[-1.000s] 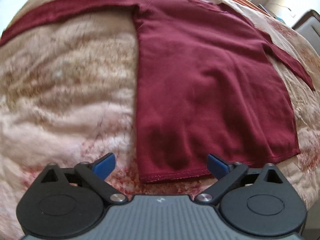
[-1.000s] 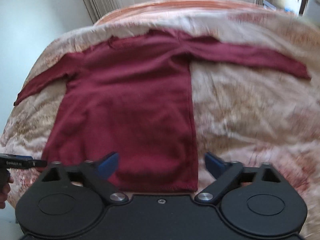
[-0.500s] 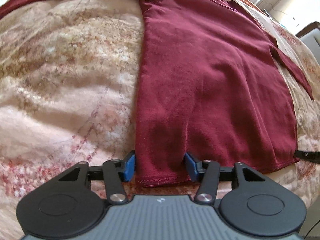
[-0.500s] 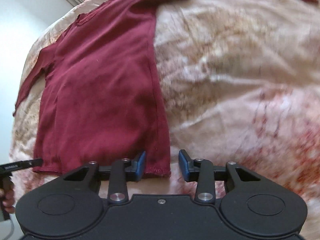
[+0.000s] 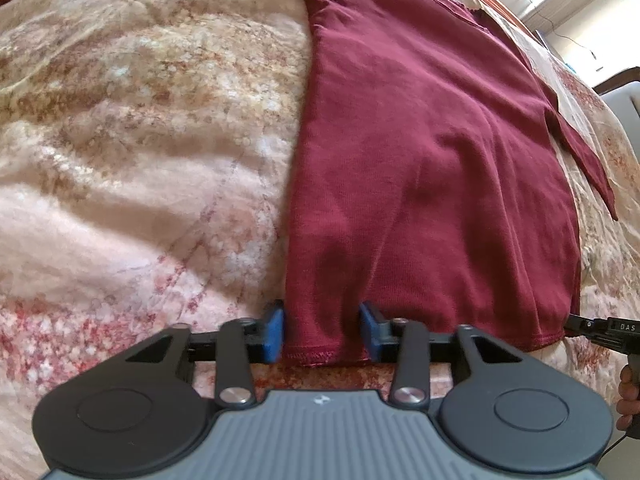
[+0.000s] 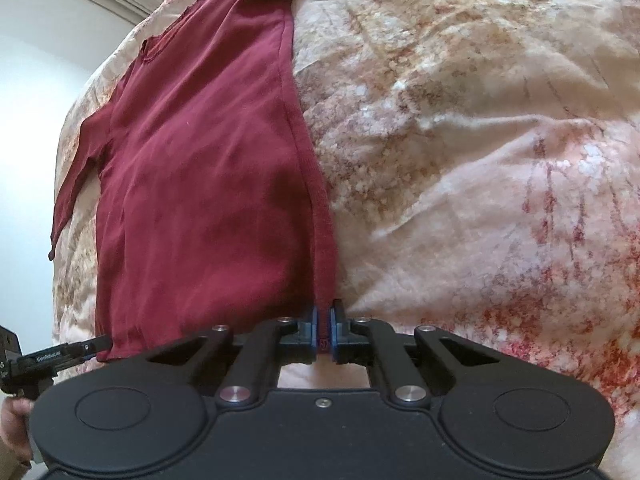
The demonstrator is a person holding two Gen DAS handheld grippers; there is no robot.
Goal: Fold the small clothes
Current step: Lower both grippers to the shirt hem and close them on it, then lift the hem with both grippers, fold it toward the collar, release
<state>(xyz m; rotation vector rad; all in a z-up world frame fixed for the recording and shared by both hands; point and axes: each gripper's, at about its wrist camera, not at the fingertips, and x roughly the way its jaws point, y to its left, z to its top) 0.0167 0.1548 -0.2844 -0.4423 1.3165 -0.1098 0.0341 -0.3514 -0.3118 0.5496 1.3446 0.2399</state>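
Maroon long-sleeved shirt (image 5: 432,152) spread flat on floral bedspread (image 5: 140,128), hem nearest both cameras.

Left wrist view: left gripper (image 5: 322,330) partly closed, blue pads flanking hem corner, fabric bunched between; firm grip not certain. Right gripper (image 5: 600,326) only sliver at frame edge (tip at far hem corner).

Right wrist view: right gripper (image 6: 324,330) pinched onto side-seam corner of hem, narrow gap filled by cloth. Upper sleeve cut off by frame.

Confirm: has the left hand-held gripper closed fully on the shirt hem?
No: the left hand-held gripper has its blue pads apart, with the maroon shirt hem bunched between them.
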